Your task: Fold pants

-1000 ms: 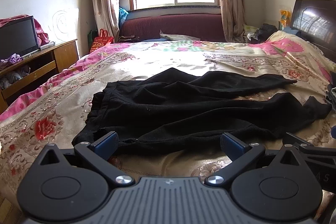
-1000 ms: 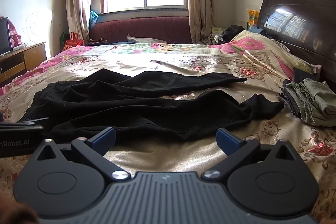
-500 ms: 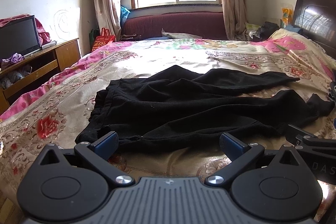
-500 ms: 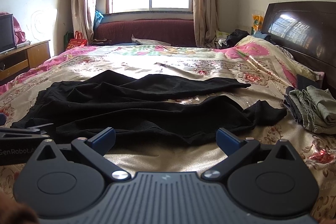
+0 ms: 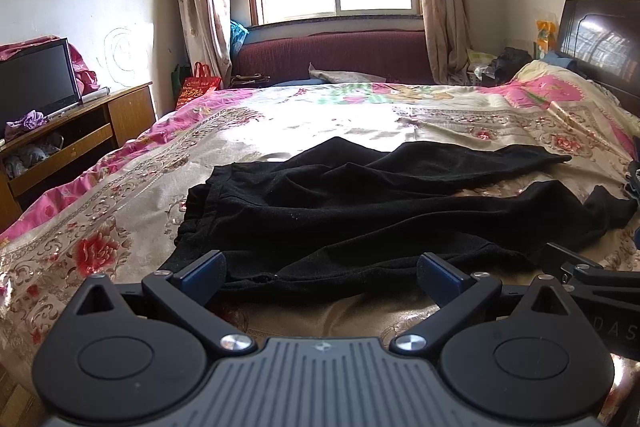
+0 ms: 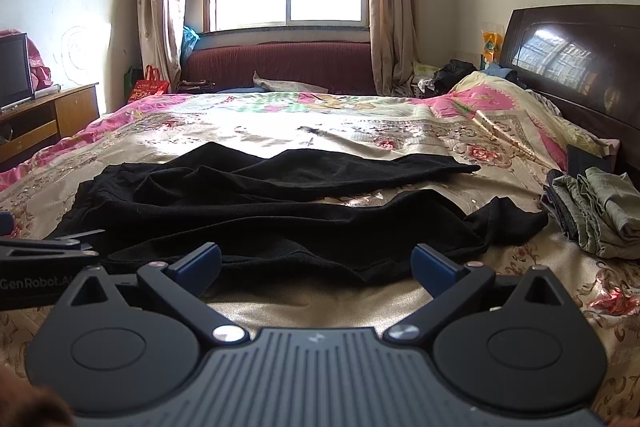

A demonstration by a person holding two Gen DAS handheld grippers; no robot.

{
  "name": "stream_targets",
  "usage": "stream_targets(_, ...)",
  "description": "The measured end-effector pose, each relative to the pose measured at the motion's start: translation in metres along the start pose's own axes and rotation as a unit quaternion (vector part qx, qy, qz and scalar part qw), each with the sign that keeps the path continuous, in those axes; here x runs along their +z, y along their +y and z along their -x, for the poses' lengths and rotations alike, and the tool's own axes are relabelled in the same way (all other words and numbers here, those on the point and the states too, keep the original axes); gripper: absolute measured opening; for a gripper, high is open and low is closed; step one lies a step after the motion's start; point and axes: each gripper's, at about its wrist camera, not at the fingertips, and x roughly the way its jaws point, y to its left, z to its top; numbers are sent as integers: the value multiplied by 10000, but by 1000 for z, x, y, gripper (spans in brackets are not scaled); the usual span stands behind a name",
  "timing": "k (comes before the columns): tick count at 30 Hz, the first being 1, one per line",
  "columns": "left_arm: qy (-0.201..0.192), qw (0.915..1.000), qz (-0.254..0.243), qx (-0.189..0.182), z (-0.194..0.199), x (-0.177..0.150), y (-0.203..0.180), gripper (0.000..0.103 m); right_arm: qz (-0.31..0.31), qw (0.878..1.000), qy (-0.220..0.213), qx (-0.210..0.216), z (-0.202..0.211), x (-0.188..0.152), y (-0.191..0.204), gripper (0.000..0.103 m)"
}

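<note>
Black pants (image 5: 360,211) lie spread and rumpled on the floral bedspread (image 5: 132,187), waistband to the left, two legs reaching right. They also show in the right wrist view (image 6: 280,211). My left gripper (image 5: 320,273) is open and empty, just short of the pants' near edge by the waist. My right gripper (image 6: 316,263) is open and empty, at the near edge of the closer leg. The right gripper's body (image 5: 592,275) shows in the left wrist view; the left gripper's body (image 6: 44,259) shows in the right wrist view.
A pile of folded grey-green clothes (image 6: 596,211) lies on the bed at the right, near the dark headboard (image 6: 580,59). A wooden cabinet with a TV (image 5: 36,79) stands left of the bed. A red sofa (image 5: 332,55) sits under the window.
Both grippers have tilted up and drawn slightly back; the pants appear lower and a little farther in both views. Both stay open. The pants have not moved.
</note>
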Motion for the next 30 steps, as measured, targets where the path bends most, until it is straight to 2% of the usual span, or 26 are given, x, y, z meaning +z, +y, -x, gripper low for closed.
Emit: stream_targets(30, -51, 9999, -73, 58, 1, -2, -2, 103, -20, 10000, 10, 27, -1, 1, 0, 100)
